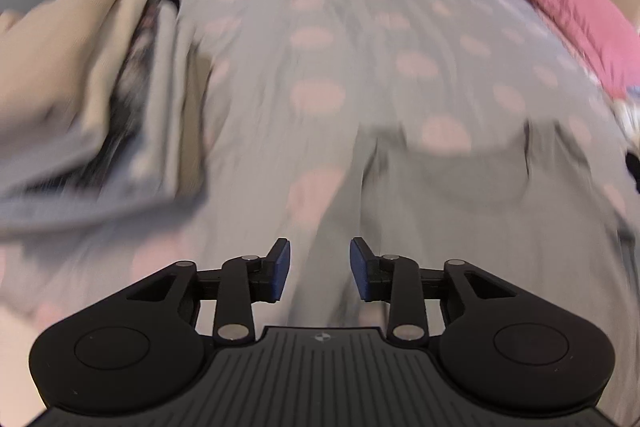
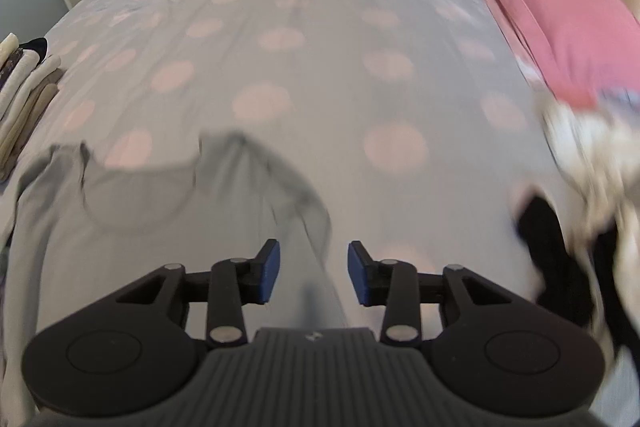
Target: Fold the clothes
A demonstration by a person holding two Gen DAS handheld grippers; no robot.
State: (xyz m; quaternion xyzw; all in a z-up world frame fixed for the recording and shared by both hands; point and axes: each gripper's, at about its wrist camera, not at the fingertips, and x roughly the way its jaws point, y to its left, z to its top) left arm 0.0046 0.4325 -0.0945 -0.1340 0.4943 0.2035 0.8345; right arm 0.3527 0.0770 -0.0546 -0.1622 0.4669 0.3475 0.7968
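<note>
A pale grey top lies spread on the dotted bed cover, its neckline facing away from me. My left gripper hovers over the garment's left side, jaws apart, a strip of grey cloth running under the gap with no pad pressing on it. In the right wrist view the same grey top shows with a dark-edged fold leading down between the fingers of my right gripper. Those jaws are also apart and the blue pads stand clear of the cloth. Both views are motion-blurred.
A stack of folded clothes sits at the left of the bed. A pink pillow lies at the far right. A heap of white and black unfolded clothes is on the right. A door and shelves stand beyond the bed.
</note>
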